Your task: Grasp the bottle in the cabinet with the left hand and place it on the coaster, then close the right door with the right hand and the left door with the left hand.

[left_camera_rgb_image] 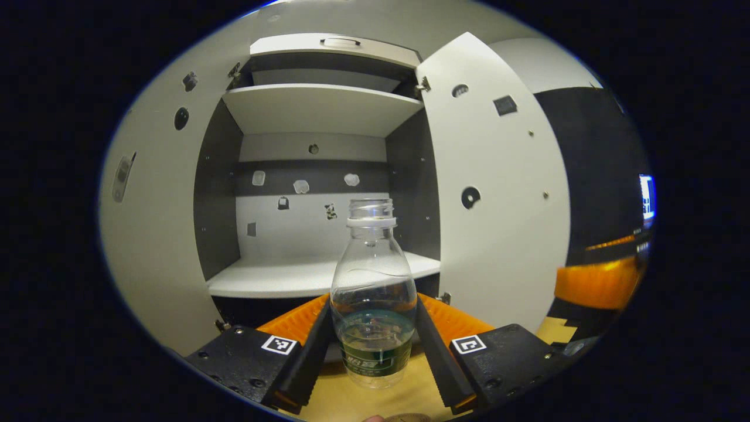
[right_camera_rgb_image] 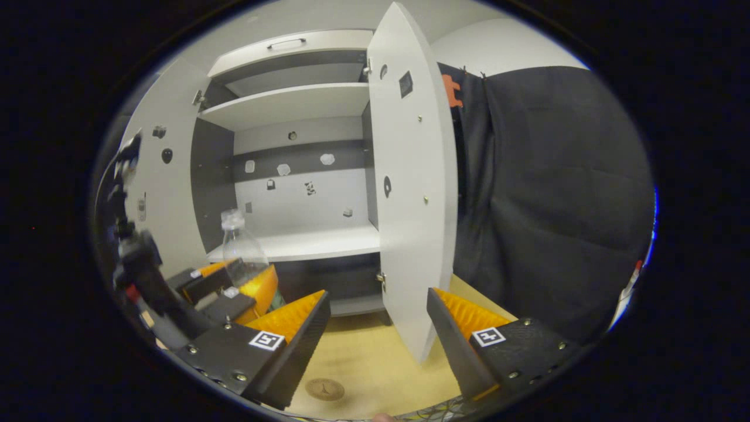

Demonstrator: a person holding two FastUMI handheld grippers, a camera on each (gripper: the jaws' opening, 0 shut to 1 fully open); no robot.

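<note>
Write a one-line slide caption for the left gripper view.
Left tongs grip the uncapped bottle outside the open cabinet, above the wooden table.

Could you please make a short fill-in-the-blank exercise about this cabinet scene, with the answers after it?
1. The left tongs are shut on the ____.
2. The bottle has no ____ on its neck.
3. Both doors of the cabinet are ____.
4. The right tongs hold ____, and the coaster lies on the table below them.

Answers: bottle; cap; open; nothing
</note>
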